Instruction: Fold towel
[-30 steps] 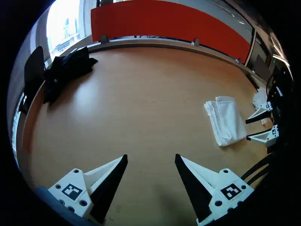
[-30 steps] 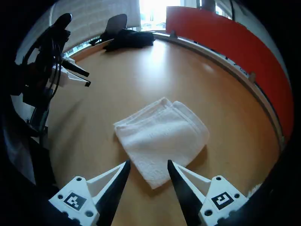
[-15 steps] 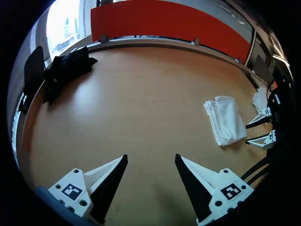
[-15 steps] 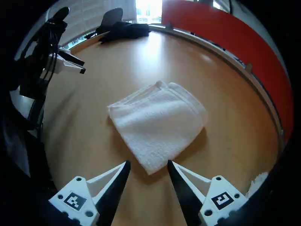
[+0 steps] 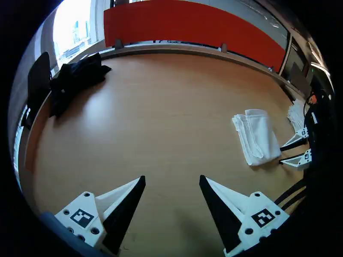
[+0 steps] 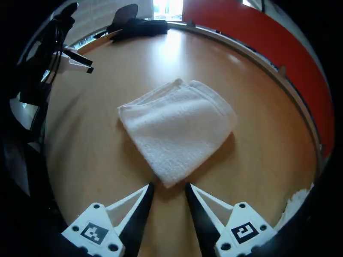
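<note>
**Q:** Where is the towel, and in what state?

**A:** The white towel lies flat on the wooden counter, on the person's right-hand side. It is a compact square of several layers. Stacked edges show along its far side, and one corner points at the right gripper.

**Q:** Does either gripper hold it?

**A:** No. The right gripper's jaws stand a narrow gap apart, their tips just short of the near corner and touching nothing. The left gripper hovers over bare counter well apart from the towel, with its jaws wide apart and empty.

**Q:** How much of the folding is done?

**A:** Judging by the layers, most or all of it, since the towel looks folded at least twice and sits tidy. What is left, if anything, seems to be one more fold or a small squaring-up from that near corner. The pictures do not settle which.

**Q:** Anything else on the counter?

**A:** A black garment lies at the far corner, well apart from the towel, below a red panel.
</note>
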